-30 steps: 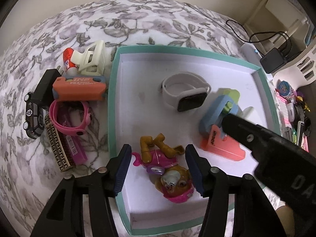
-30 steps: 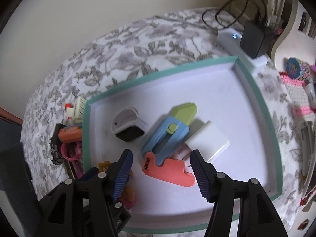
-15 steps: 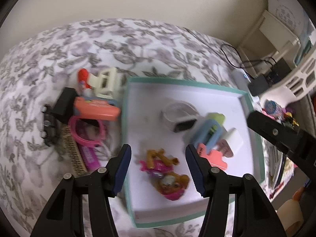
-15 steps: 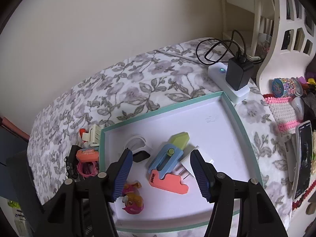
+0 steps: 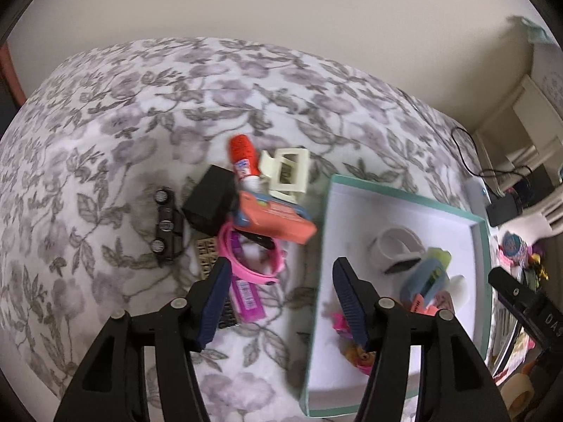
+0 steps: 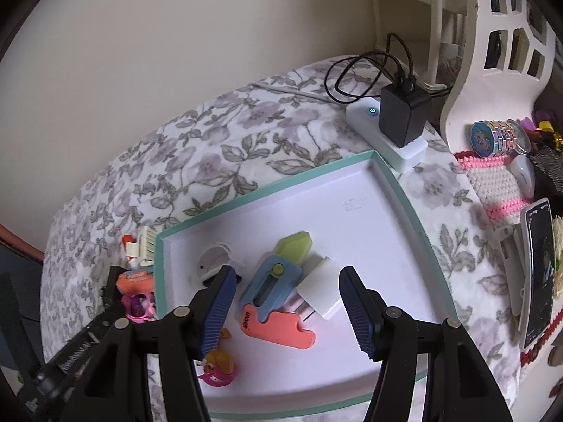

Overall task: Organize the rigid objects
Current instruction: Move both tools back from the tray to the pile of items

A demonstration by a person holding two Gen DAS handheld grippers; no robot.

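Observation:
A teal-rimmed white box (image 5: 329, 211) (image 6: 267, 190) lies on the floral cloth. It holds a white smartwatch (image 5: 396, 249) (image 6: 211, 267), a blue and green toy knife (image 6: 278, 281), an orange piece (image 6: 281, 327), a white adapter (image 6: 322, 293) and a pup figure (image 6: 218, 365). Left of the box lies a pile: a pink watch (image 5: 253, 256), an orange case (image 5: 278, 219), a cream claw clip (image 5: 286, 174), a red-capped glue stick (image 5: 242, 158), a black block (image 5: 211, 204), a toy car (image 5: 165, 225). My left gripper (image 5: 278, 302) is open above the pile's edge. My right gripper (image 6: 285, 313) is open above the box.
A white power strip with a black charger (image 6: 401, 119) sits at the box's far right corner. A phone (image 6: 536, 277), a pink knitted mat (image 6: 492, 183) and a white shelf unit (image 6: 492, 35) are to the right. A wall runs behind the bed.
Both grippers have lifted and pulled back from the box. The left one has swung left from over the pup figure toward the pile. Both have stayed open and empty.

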